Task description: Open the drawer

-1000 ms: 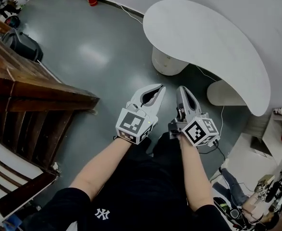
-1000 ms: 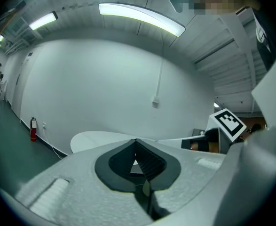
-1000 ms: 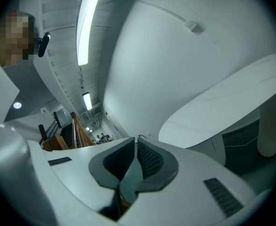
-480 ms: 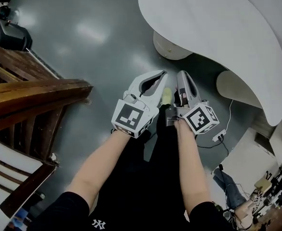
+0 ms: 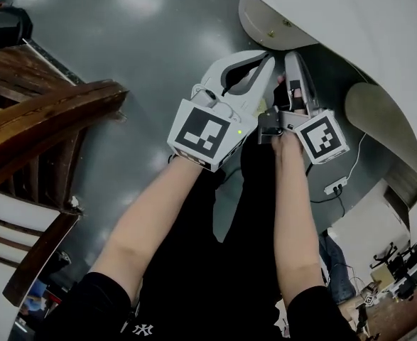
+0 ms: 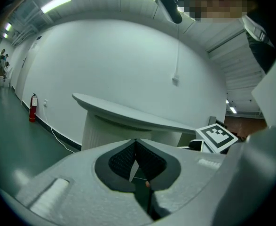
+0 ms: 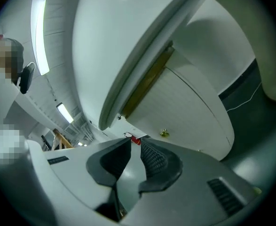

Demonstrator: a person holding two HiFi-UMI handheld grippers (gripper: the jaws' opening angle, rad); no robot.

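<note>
Two claws are in play, one in each of the person's hands, side by side a little above the middle of the head view. The left claw point(image 5: 265, 58) has its tips pressed together and holds nothing. The right claw point(image 5: 292, 55), just beside it at 3 o'clock, is opening: a narrow gap shows between its ribbed pads point(image 7: 152, 160), with nothing in it and nothing touched.

One curved white counter point(image 5: 350, 20) fills the 1 to 2 o'clock corner. Beneath it is one rounded white cabinet point(image 5: 254, 13) with one brass knob point(image 5: 270, 33) at 12 o'clock from the claws, near but apart. The panel bearing the knob looks like the drawer point(image 7: 194, 112), untouched. One power strip point(image 5: 334, 187) lies on the floor at 4 o'clock.
</note>
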